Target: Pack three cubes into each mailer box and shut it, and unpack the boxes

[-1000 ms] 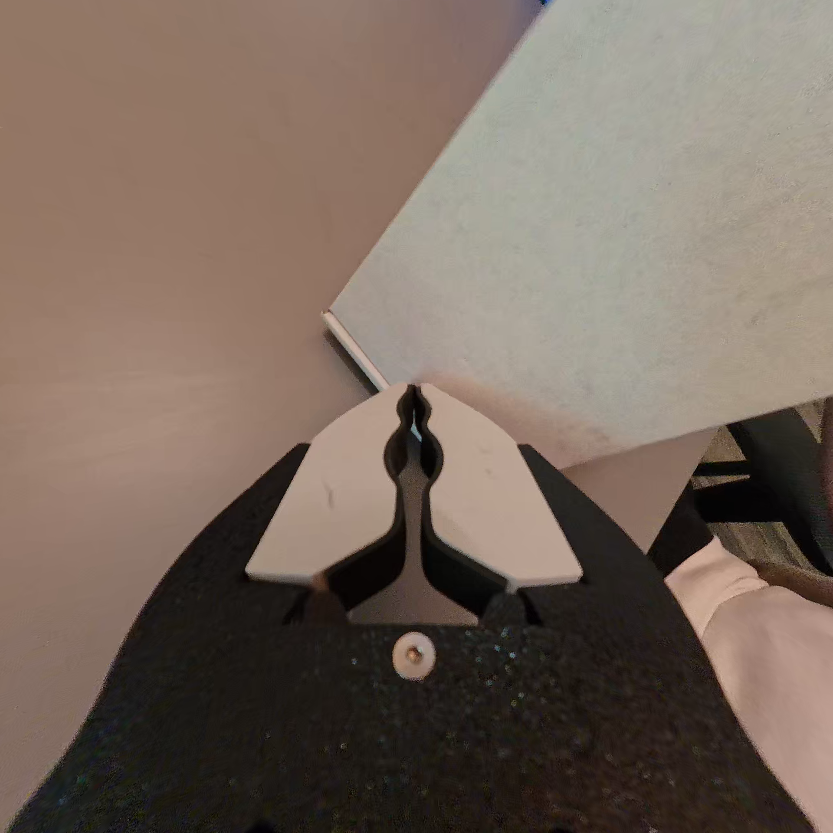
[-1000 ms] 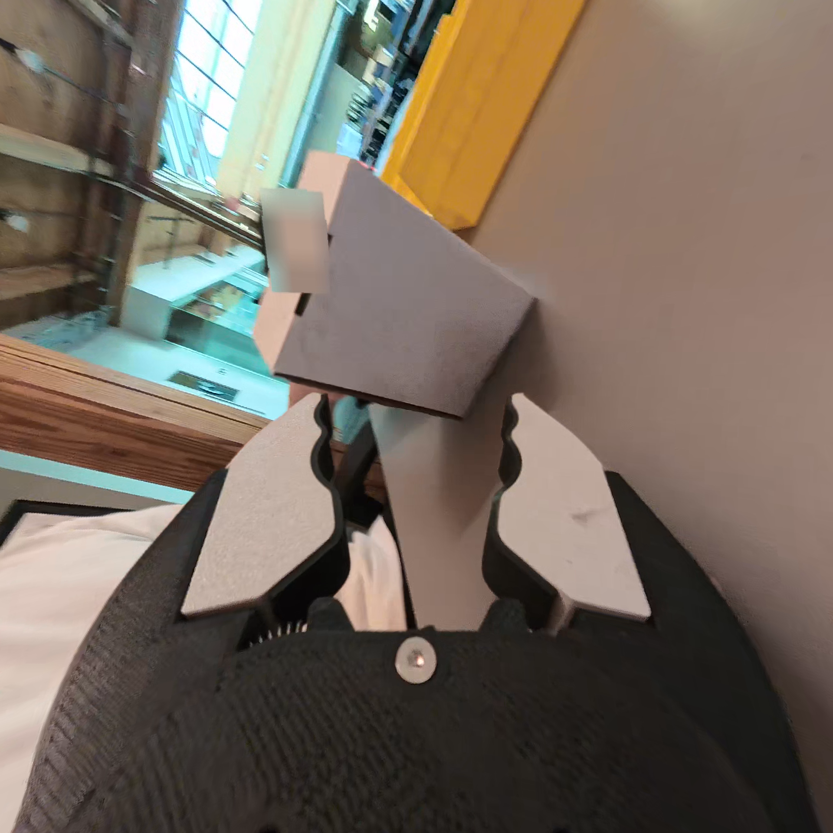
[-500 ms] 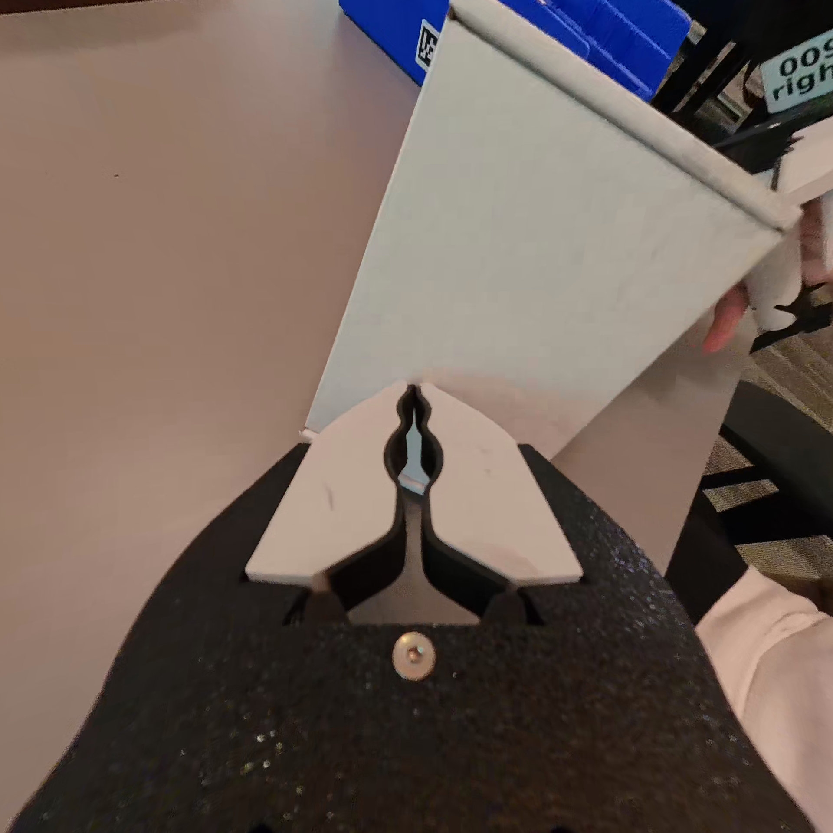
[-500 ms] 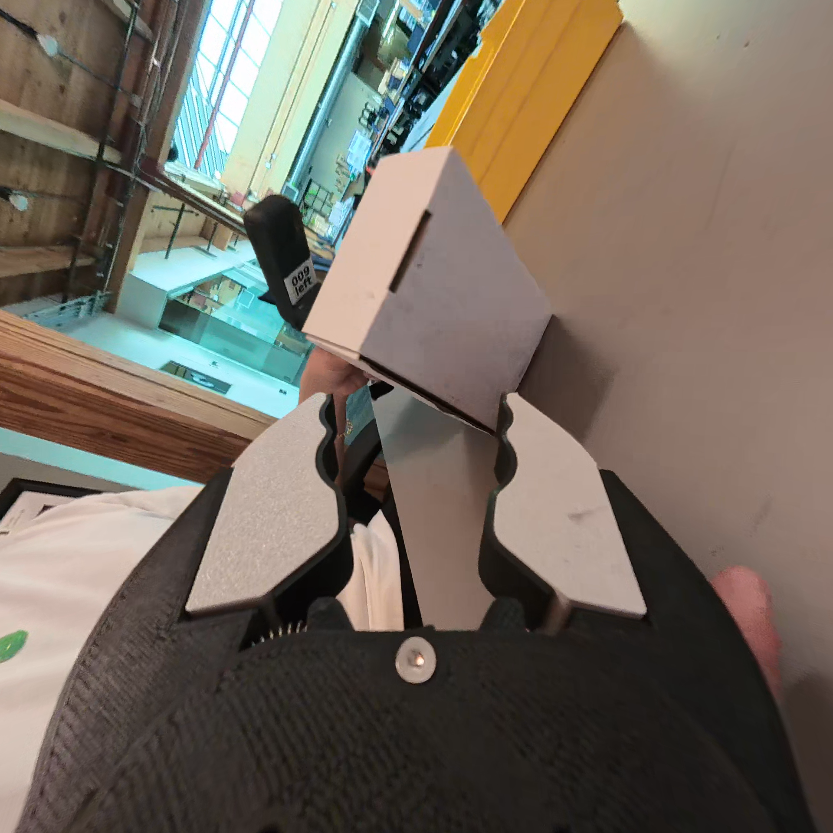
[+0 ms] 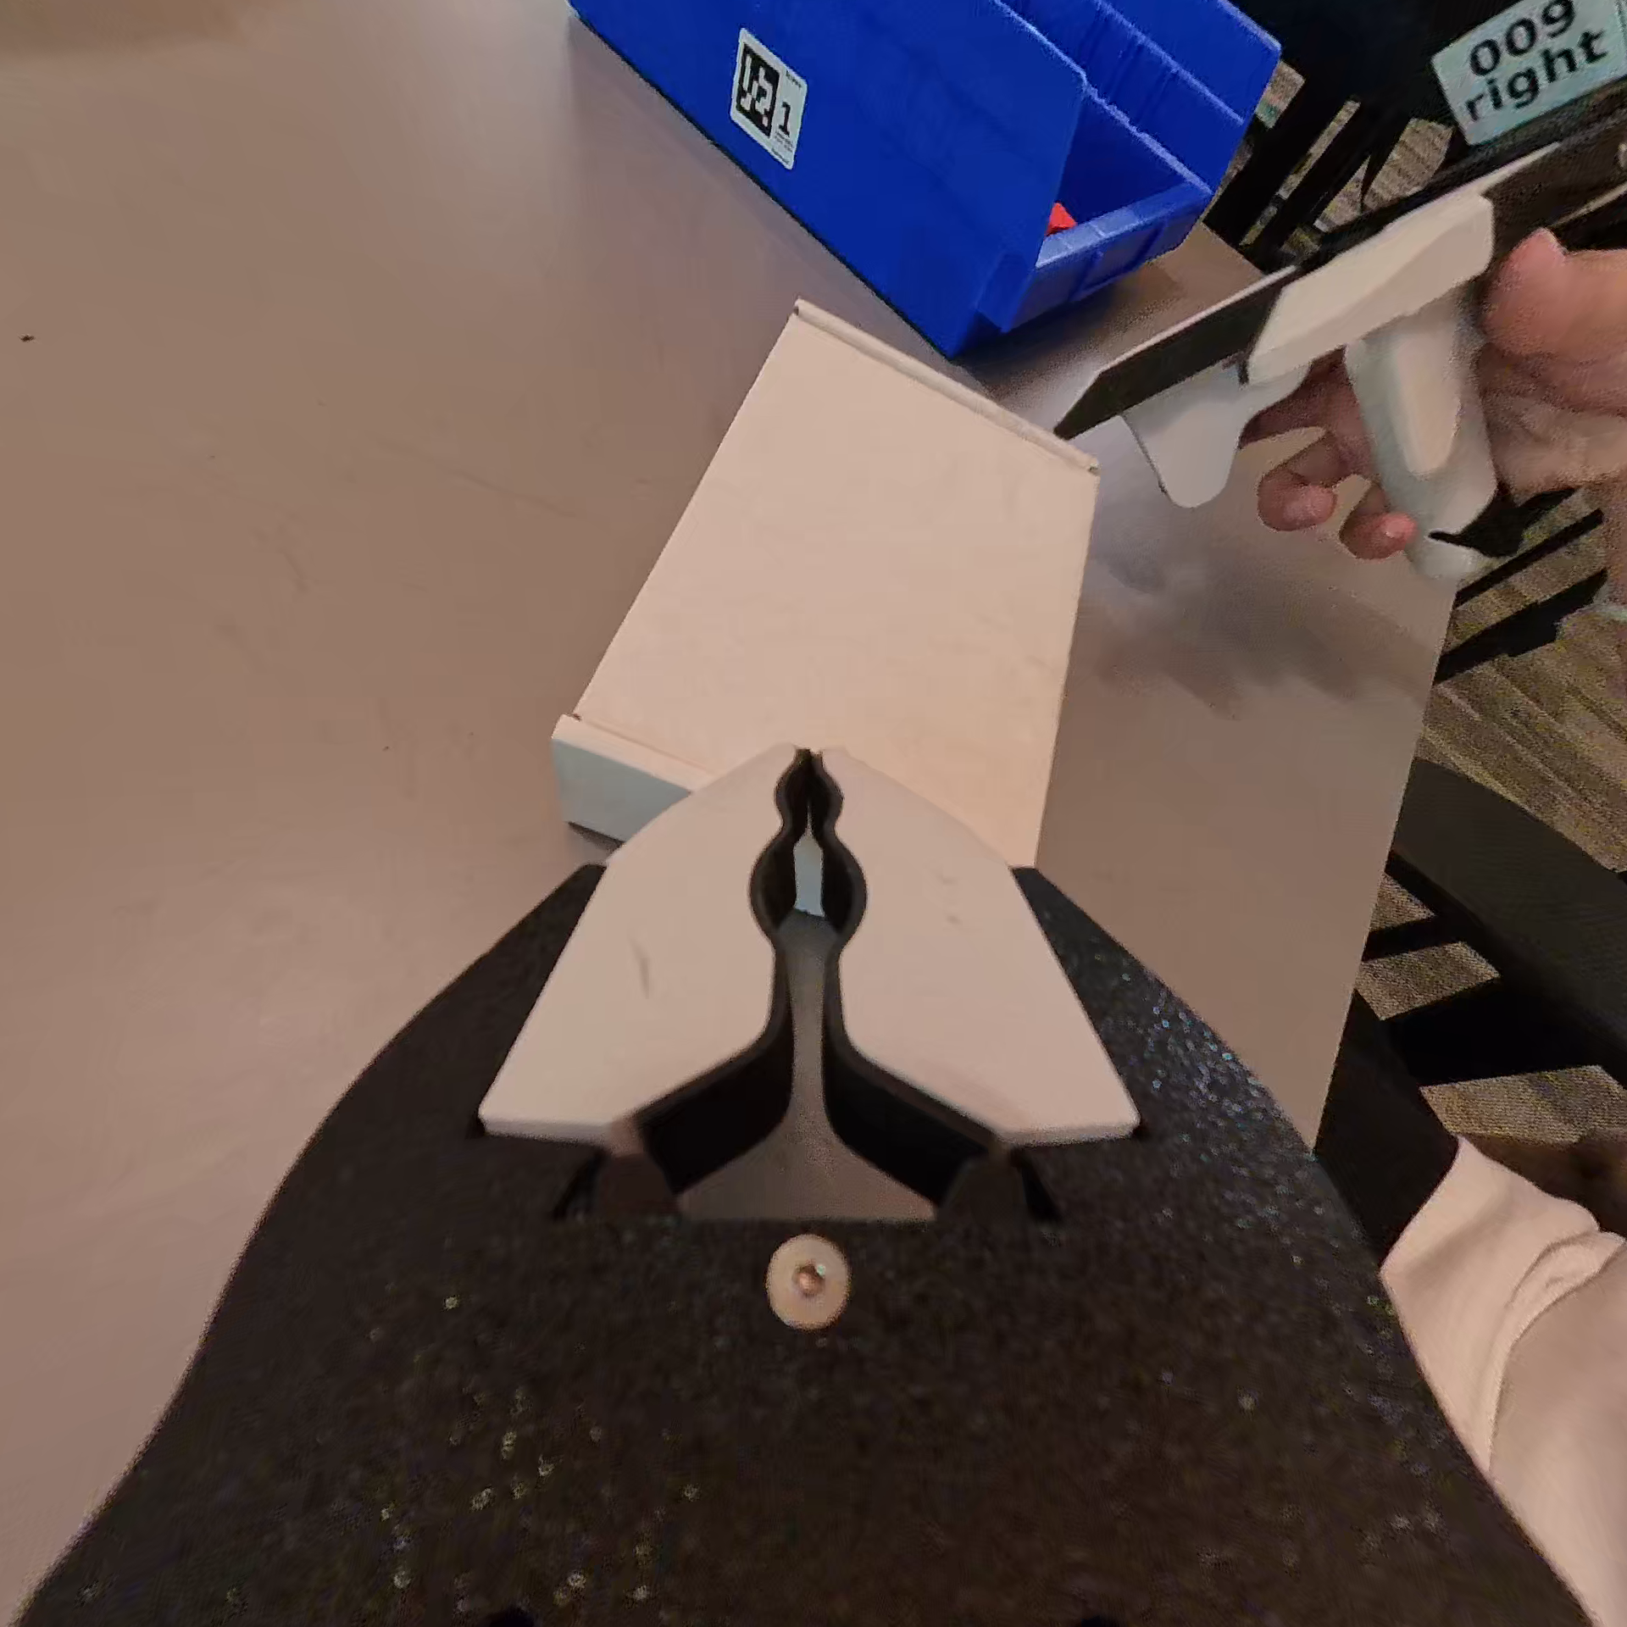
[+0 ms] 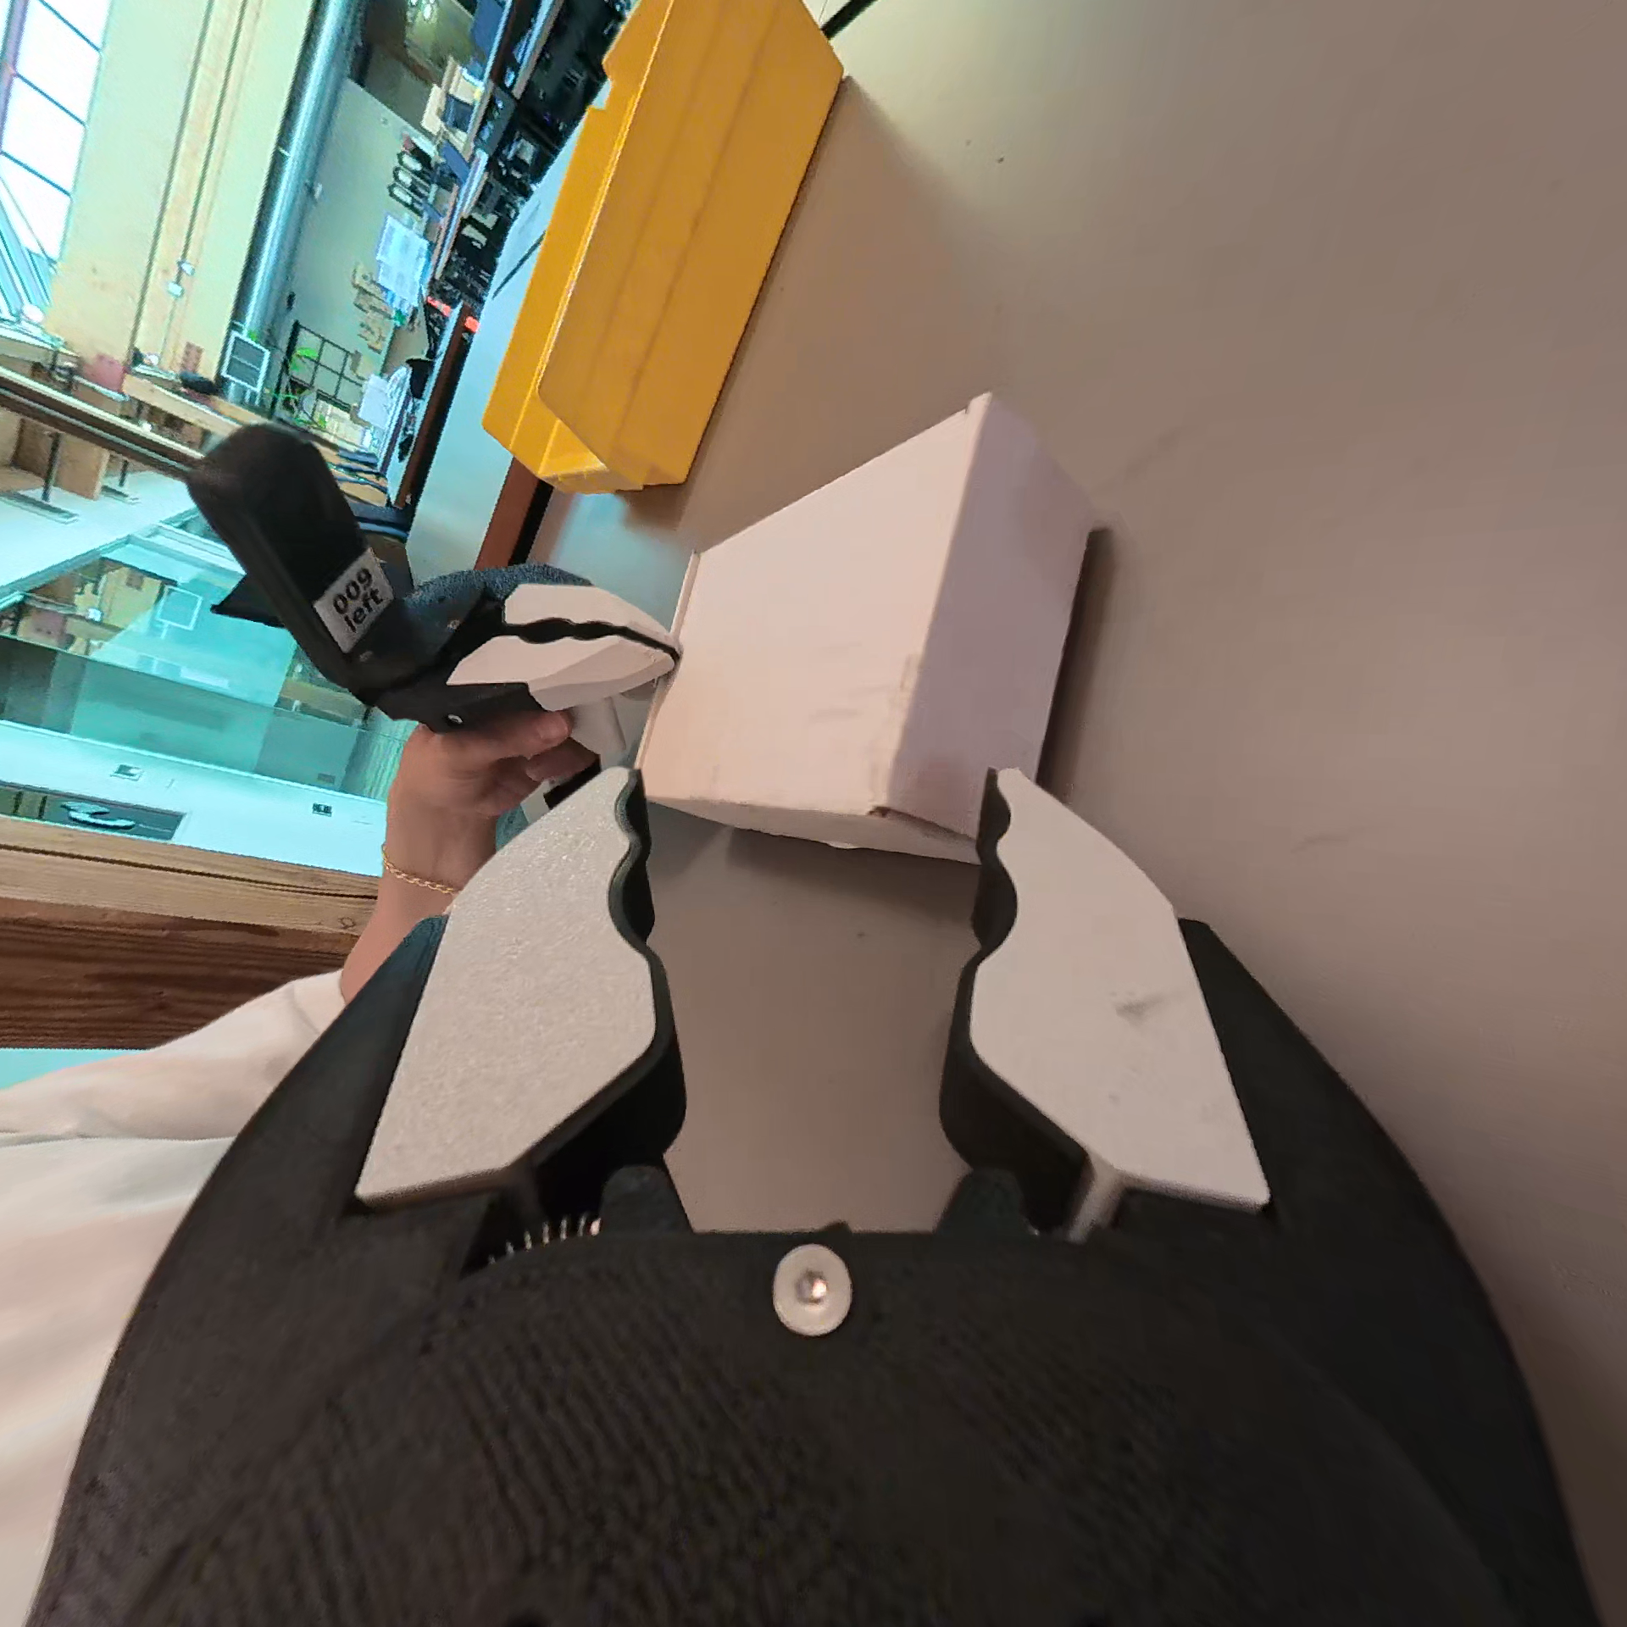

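A blue bin [image 5: 951, 167] with a white tag stood near the table's [image 5: 264, 528] far edge, just beyond the closed white mailer box [image 5: 845, 599]; something red showed in the bin, too little of it to identify. In the right wrist view, a yellow bin [image 6: 669, 255] sat at another edge of the table, close to the box. The box lay flat near the table's edge on the person's side, its contents hidden. The left tool [image 5: 808, 775] had its fingers pressed together, tips at the box's near end wall; whether they pinched any part of the box could not be told. The right tool [image 6: 814, 792], held in a hand [image 5: 1532, 387] above the table's corner, was tipped sideways with fingers spread wide, holding nothing, just short of the box.
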{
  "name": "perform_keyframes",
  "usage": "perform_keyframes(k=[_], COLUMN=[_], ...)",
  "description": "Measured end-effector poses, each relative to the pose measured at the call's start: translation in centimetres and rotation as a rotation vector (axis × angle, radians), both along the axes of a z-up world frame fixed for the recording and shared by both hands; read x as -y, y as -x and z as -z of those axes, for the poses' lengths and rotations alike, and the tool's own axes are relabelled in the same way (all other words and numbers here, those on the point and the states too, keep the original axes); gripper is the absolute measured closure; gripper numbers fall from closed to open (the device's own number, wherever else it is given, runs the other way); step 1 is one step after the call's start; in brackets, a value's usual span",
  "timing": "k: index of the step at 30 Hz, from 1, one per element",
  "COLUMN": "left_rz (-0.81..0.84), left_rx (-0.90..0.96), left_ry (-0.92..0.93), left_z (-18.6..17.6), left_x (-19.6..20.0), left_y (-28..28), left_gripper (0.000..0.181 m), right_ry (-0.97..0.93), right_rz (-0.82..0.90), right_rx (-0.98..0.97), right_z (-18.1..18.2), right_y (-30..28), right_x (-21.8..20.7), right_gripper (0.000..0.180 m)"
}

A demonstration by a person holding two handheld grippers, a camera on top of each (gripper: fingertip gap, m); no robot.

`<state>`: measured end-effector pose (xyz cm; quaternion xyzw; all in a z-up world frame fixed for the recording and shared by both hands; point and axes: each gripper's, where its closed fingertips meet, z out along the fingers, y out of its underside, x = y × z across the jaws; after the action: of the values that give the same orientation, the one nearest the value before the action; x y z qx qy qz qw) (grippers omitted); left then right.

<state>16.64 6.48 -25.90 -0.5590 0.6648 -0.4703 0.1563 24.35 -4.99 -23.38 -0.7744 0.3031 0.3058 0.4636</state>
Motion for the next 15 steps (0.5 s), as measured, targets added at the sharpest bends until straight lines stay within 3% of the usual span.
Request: perform_keyframes(k=[1,15], left_rz=[-0.002,-0.018], left_rx=[0.004,0.043], left_ry=[0.005,0.027], left_z=[0.0,0.1], left_x=[-0.1,-1.1], left_y=[0.1,1.3], left_gripper=[0.181,0.181], right_ry=[0.004,0.277], right_rz=[-0.016,-0.387], right_rx=[-0.006,-0.036], right_z=[0.0,0.4], right_y=[-0.1,0.7], right_x=[-0.1,-5.6], right_gripper=[0.108,0.102])
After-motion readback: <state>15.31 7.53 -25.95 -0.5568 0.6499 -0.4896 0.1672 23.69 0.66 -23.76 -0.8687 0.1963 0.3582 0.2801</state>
